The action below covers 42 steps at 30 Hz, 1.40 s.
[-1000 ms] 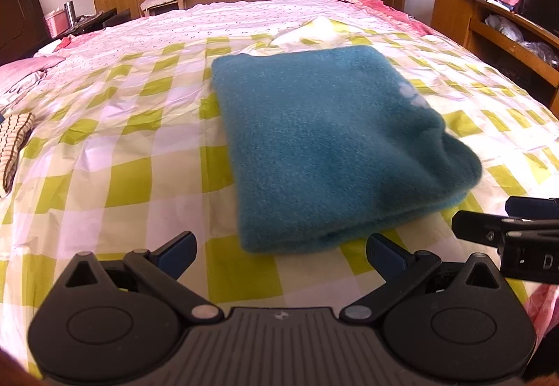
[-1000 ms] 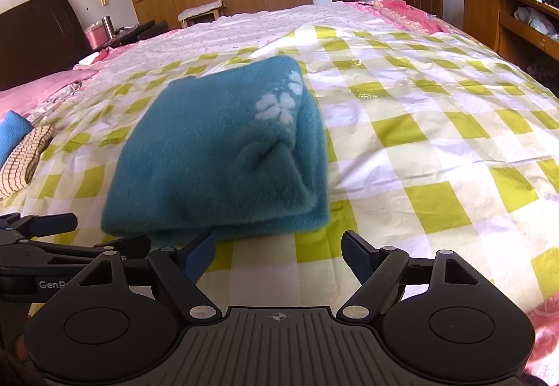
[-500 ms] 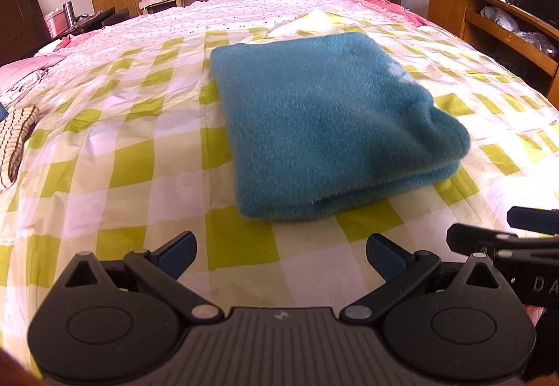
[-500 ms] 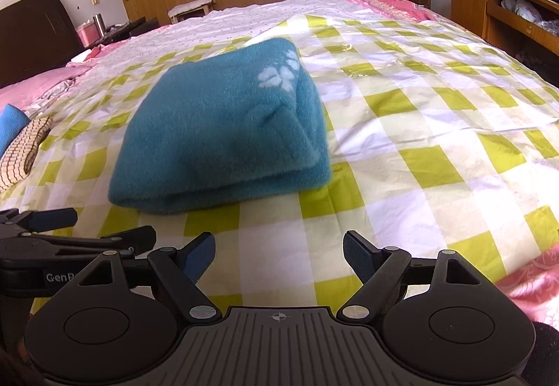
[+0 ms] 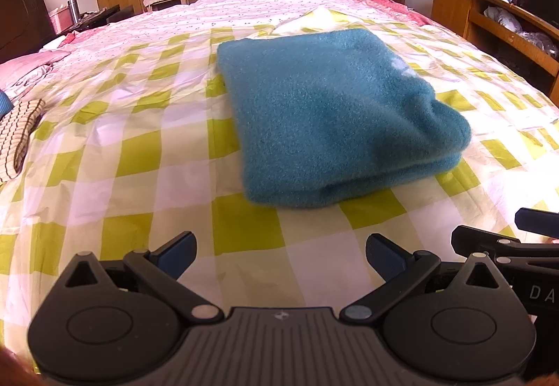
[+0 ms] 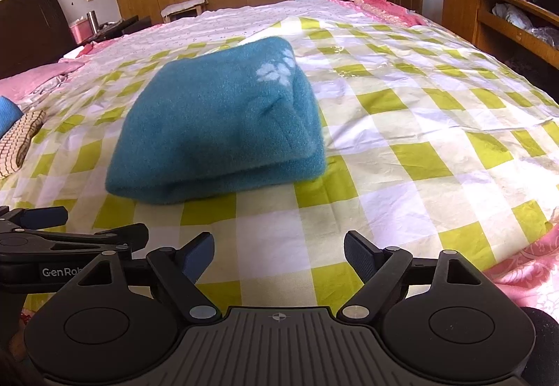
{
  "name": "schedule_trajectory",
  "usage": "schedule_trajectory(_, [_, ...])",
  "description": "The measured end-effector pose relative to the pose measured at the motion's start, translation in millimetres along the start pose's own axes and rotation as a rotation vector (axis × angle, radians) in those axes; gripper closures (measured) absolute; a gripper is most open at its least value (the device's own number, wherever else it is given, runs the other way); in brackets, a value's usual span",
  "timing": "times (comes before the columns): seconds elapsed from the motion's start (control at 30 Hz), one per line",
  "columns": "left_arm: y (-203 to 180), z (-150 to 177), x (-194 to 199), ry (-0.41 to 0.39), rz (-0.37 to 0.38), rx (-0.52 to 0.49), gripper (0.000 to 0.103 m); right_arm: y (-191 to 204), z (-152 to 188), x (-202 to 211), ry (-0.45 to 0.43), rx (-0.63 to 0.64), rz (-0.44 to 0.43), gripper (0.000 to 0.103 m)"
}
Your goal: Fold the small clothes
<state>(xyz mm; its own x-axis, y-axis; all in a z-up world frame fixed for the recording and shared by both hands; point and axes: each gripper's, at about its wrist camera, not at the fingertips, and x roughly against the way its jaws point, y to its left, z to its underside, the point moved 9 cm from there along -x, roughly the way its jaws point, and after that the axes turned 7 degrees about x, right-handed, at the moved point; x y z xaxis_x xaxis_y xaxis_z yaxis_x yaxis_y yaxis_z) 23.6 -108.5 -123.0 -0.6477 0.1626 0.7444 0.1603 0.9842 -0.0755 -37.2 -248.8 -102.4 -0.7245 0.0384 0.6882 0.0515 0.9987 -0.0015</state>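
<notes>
A teal fleece garment (image 5: 325,120) lies folded into a thick rectangle on the bed's green-and-white checked sheet (image 5: 115,148), a white flower print (image 6: 276,69) showing near its far right corner. The left tongs (image 5: 279,255) hover over the near edge of the bed, spread wide and empty, well short of the fleece. The right tongs (image 6: 278,255) sit just beside them, likewise spread and holding nothing. A striped cloth (image 5: 15,137) rests at the far left edge.
</notes>
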Motion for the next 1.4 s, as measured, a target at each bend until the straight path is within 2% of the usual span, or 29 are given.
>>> schedule_trajectory(0.43, [0.0, 5.3, -0.4, 0.017, 0.013, 0.007, 0.000, -3.2, 5.3, 0.0, 0.004, -0.015, 0.030, 0.020])
schedule_trajectory(0.83, [-2.7, 6.2, 0.3, 0.019, -0.024, -0.028, 0.000, -5.2, 11.8, -2.4, 0.021, -0.030, 0.036, 0.019])
schedule_trajectory(1.4, [-2.6, 7.5, 0.2, 0.024, -0.023, -0.024, 0.000, -5.1, 12.8, -2.2, 0.021, -0.028, 0.039, 0.019])
